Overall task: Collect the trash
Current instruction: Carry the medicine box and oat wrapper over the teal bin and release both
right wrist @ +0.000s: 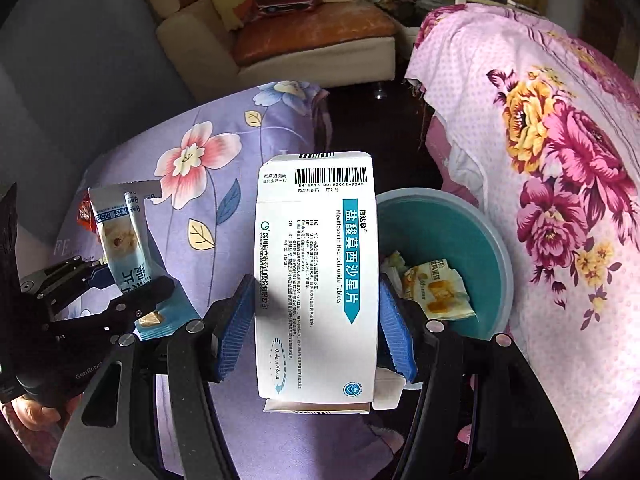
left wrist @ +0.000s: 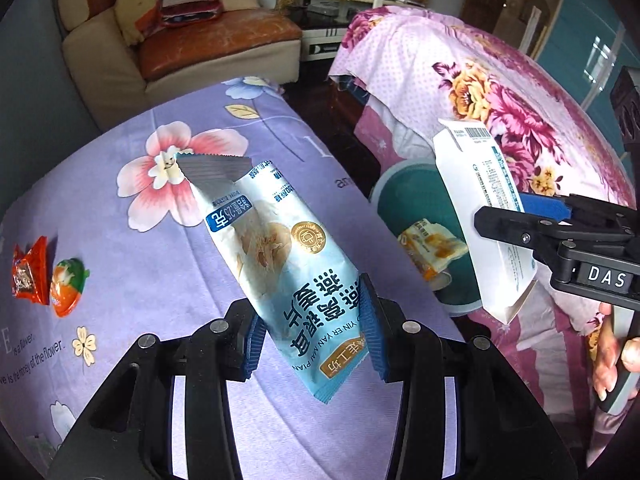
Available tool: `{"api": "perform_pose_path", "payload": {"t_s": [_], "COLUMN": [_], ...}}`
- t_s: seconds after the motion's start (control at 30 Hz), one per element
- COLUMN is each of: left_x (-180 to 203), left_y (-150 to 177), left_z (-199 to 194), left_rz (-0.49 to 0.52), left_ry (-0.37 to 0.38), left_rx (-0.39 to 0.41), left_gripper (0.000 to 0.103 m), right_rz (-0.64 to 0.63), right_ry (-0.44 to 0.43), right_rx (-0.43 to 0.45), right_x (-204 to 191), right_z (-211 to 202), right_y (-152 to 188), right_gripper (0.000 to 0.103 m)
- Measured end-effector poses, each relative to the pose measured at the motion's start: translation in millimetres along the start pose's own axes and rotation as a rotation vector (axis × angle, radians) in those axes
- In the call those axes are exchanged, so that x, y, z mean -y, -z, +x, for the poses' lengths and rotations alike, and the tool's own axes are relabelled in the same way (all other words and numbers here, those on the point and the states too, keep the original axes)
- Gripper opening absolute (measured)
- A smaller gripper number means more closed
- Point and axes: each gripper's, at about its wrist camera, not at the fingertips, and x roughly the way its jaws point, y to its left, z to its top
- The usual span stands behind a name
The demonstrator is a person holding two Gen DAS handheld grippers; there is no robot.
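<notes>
My left gripper (left wrist: pixel 316 328) is shut on a light blue snack wrapper (left wrist: pixel 276 248), held above the purple flowered cloth (left wrist: pixel 160 240). My right gripper (right wrist: pixel 316 320) is shut on a white medicine box (right wrist: pixel 316 272), held just left of and above a teal bin (right wrist: pixel 472 232). The bin holds a yellow crumpled wrapper (right wrist: pixel 436 292). In the left wrist view the right gripper (left wrist: pixel 520 216) holds the box (left wrist: pixel 484 216) over the bin (left wrist: pixel 416 200). In the right wrist view the left gripper (right wrist: pixel 120 280) and its wrapper (right wrist: pixel 120 236) are at the left.
An orange-red candy wrapper (left wrist: pixel 30 274) and an orange-green wrapper (left wrist: pixel 68 286) lie on the cloth at the left. A pink flowered bedcover (left wrist: pixel 500 92) rises to the right of the bin. A sofa (left wrist: pixel 180 44) with cushions stands at the back.
</notes>
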Motion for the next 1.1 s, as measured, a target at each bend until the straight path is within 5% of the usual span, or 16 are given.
{"api": "perform_pose_path", "payload": {"t_s": [0.83,0.9,1.1], "left_x": [97.5,102.8,98.9], "left_y": [-36.3,-37.6,-40.6], "left_z": [63.3,66.5,72.2], "left_rz": [0.140,0.147,0.120], "left_ry": [0.122,0.128,0.113], "left_rx": [-0.076,-0.079,-0.071], "left_gripper": [0.044,0.047,0.083], "right_rz": [0.193,0.199,0.192], "right_ry": [0.098,0.101,0.105], "right_rx": [0.007,0.002,-0.008], "right_x": [112.5,114.4,110.9], "right_z": [5.0,7.4,11.9], "right_y": [12.1,12.3,9.6], "right_gripper": [0.058,0.058,0.058]}}
